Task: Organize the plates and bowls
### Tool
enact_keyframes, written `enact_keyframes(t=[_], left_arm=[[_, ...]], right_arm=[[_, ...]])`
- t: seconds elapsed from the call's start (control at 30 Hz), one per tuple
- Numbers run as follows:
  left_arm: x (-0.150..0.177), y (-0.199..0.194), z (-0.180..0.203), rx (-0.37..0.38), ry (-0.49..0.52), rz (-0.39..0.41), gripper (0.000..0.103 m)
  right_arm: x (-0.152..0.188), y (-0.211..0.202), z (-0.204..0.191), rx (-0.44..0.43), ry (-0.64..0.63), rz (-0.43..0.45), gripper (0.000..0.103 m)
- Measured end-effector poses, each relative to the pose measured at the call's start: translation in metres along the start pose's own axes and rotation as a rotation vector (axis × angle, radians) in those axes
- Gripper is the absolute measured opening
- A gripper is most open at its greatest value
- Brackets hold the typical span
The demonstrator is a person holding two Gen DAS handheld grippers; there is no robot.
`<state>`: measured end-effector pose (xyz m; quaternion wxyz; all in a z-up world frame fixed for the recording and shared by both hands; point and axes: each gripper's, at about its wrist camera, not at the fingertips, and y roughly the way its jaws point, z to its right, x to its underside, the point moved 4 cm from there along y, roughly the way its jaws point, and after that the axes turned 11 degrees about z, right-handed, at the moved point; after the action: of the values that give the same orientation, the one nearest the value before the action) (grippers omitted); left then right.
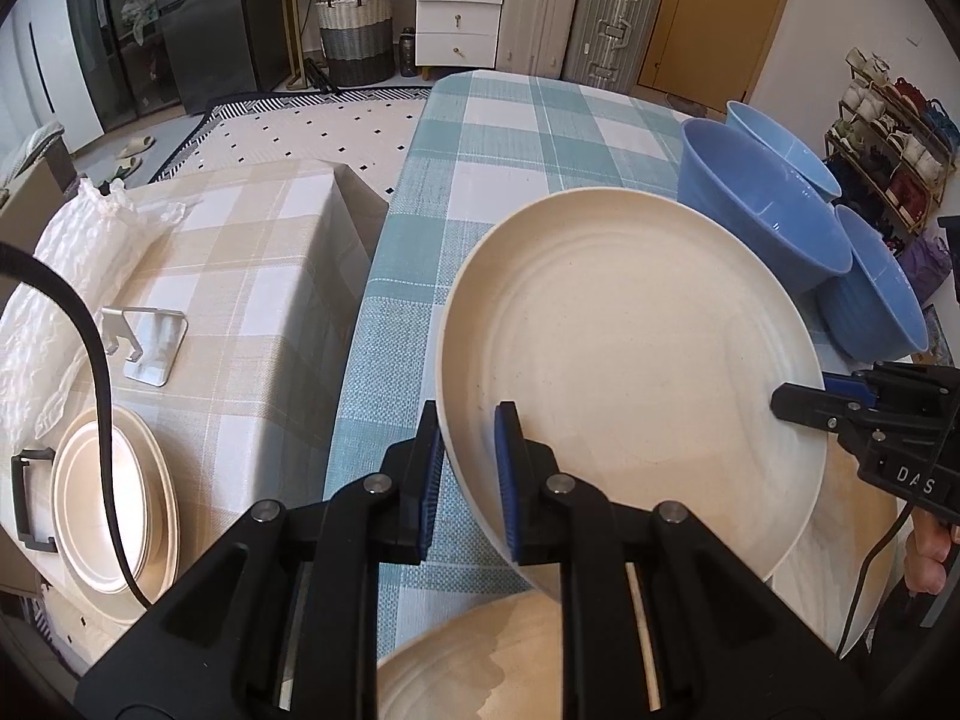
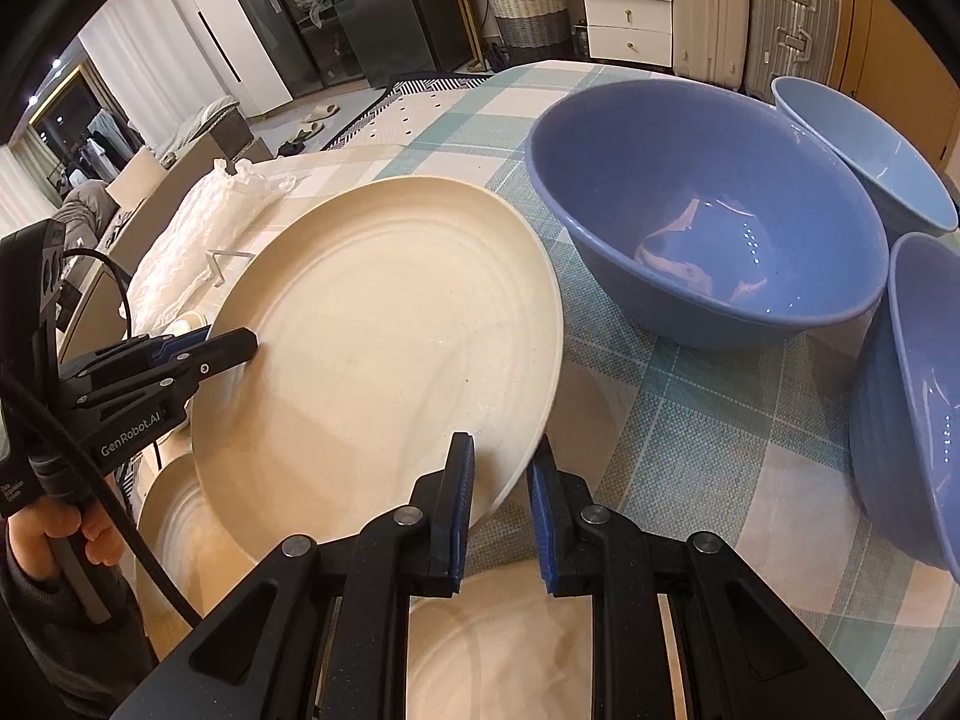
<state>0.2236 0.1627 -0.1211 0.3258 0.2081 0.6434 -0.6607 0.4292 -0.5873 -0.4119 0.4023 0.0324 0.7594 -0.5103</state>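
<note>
A cream plate [image 1: 636, 354] [image 2: 384, 348] hangs tilted above the blue checked table [image 1: 510, 138], held by both grippers. My left gripper [image 1: 471, 468] is shut on its near left rim, and shows in the right wrist view [image 2: 231, 348] at the plate's left edge. My right gripper [image 2: 501, 498] is shut on the near right rim, and its fingers reach in from the right in the left wrist view [image 1: 804, 402]. Another cream plate [image 1: 474, 660] [image 2: 516, 648] lies on the table below. Three blue bowls [image 1: 762, 222] [image 2: 708, 210] stand on the table at the right.
A lower table with a beige checked cloth [image 1: 252, 264] stands at the left, bearing a stack of cream plates [image 1: 114, 492], a metal stand [image 1: 150, 342] and white bubble wrap [image 1: 66, 276]. A black cable [image 1: 102, 396] crosses it. Drawers, a basket and suitcases line the far wall.
</note>
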Motion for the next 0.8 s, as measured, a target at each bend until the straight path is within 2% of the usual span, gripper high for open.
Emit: enact_keyframes(t=[0.4, 0.8], left_arm=[[0.009, -0.025, 0.021, -0.005, 0.007, 0.019, 0.014], [0.011, -0.037, 0.058, 0.018, 0.044, 0.027, 0.014]], right_arm=[[0.015, -0.033, 0.002, -0.007, 0.009, 0.020, 0.018], [0.030, -0.063, 0.022, 0.004, 0.029, 0.045, 0.018]])
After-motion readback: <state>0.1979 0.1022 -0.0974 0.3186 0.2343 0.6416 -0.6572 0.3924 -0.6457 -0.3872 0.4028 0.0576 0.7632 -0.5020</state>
